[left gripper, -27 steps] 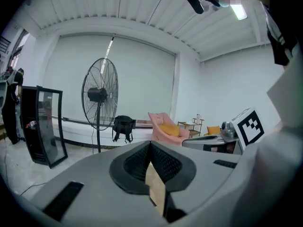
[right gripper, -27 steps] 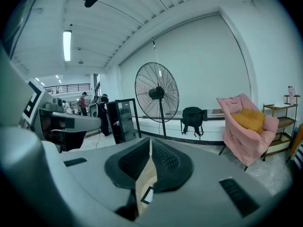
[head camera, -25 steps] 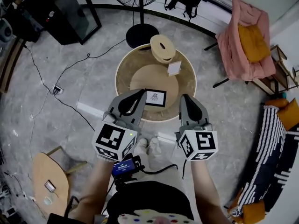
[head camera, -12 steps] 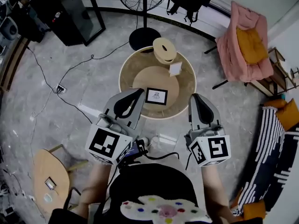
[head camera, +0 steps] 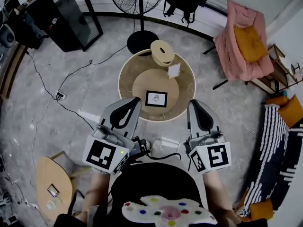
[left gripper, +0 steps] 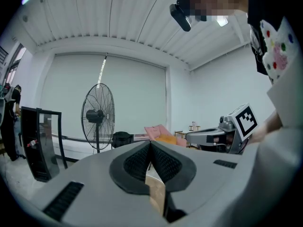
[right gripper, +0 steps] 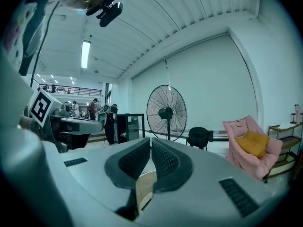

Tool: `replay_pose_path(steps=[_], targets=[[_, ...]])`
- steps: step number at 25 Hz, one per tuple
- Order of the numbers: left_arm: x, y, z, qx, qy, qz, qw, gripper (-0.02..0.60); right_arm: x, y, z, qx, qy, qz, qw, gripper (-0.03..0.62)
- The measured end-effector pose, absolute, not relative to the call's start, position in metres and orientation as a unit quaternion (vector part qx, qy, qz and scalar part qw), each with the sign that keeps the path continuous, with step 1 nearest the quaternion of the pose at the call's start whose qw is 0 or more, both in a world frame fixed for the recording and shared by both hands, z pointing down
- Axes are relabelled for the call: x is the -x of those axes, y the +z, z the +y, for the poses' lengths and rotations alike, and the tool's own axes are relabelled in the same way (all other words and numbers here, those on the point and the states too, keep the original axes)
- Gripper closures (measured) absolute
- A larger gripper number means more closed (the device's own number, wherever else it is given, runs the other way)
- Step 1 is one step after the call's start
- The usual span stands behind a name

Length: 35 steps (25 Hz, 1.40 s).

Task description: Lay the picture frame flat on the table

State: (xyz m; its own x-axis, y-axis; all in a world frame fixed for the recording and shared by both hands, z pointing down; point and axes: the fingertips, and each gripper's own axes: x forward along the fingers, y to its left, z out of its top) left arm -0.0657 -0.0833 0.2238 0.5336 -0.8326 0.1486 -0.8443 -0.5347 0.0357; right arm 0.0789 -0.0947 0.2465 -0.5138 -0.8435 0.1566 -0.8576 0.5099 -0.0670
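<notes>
The left hand-held gripper and right hand-held gripper, both closed and empty, hover by the tabletop's near edge; the picture frame appears flat, so withdraw without brushing it.

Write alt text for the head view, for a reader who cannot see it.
Seen from above, a black picture frame lies flat on a round wooden table. Nearer the viewer, the person's left gripper and right gripper are both shut and empty, apart from the frame.
</notes>
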Motion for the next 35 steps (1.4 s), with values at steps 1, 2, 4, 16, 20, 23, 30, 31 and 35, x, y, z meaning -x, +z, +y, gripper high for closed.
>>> replay_pose_path(steps=[1,2,4,16,20,23,30,31,35], targets=[[0.066,0.224,-0.082,-0.874,0.056,-0.48,0.054,0.565,-0.079,0.246,-0.094,-0.49,0.065,-0.867,0.054,0.554],[0.066,0.224,-0.081,-0.874,0.056,-0.48,0.055,0.565,-0.079,0.246,-0.093,-0.49,0.063,-0.868,0.055,0.554],[0.066,0.224,-0.081,-0.875,0.057,-0.479,0.049,0.565,-0.078,0.244,-0.093,-0.489,0.061,-0.868,0.057,0.554],[0.063,0.226,-0.082,-0.876,0.058,-0.475,0.065,0.565,-0.073,0.241,-0.096,-0.484,0.053,-0.871,0.063,0.554],[0.065,0.227,-0.084,-0.876,0.057,-0.475,0.06,0.566,-0.07,0.241,-0.097,-0.483,0.052,-0.872,0.065,0.556],[0.066,0.227,-0.085,-0.875,0.055,-0.476,0.068,0.565,-0.068,0.241,-0.098,-0.482,0.052,-0.872,0.066,0.556],[0.068,0.228,-0.084,-0.878,0.054,-0.472,0.059,0.565,-0.067,0.24,-0.096,-0.483,0.053,-0.872,0.066,0.556],[0.067,0.228,-0.084,-0.878,0.053,-0.471,0.059,0.565,-0.067,0.24,-0.095,-0.483,0.052,-0.872,0.066,0.556],[0.066,0.228,-0.084,-0.878,0.051,-0.471,0.069,0.565,-0.066,0.239,-0.095,-0.482,0.05,-0.872,0.068,0.556]])
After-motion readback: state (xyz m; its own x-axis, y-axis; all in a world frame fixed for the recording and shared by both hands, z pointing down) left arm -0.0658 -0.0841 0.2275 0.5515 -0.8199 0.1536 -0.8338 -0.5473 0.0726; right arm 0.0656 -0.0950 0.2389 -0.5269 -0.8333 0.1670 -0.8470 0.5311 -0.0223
